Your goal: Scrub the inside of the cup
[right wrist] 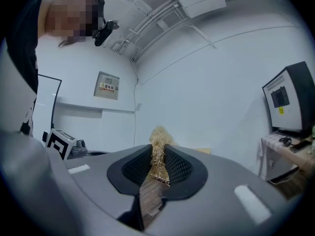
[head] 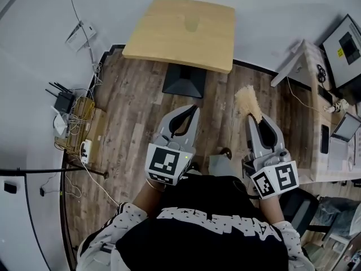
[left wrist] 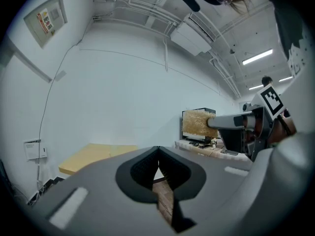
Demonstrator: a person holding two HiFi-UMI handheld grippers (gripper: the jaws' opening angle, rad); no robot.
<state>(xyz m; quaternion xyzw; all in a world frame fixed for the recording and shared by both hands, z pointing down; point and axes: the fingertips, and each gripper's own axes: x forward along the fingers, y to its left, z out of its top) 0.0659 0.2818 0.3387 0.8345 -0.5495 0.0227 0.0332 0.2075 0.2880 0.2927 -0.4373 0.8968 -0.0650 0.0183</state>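
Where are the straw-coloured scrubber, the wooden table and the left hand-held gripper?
straw-coloured scrubber (head: 248,101), head view, its bushy free end.
wooden table (head: 169,38), head view, bare part of the top.
left hand-held gripper (head: 195,110), head view, between its shut fingertips.

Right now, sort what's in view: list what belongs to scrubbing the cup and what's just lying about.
For the job:
scrubber, clamped in the right gripper
left gripper, shut and empty
wooden table

Lying about:
router
power strip and cables on the floor
monitor
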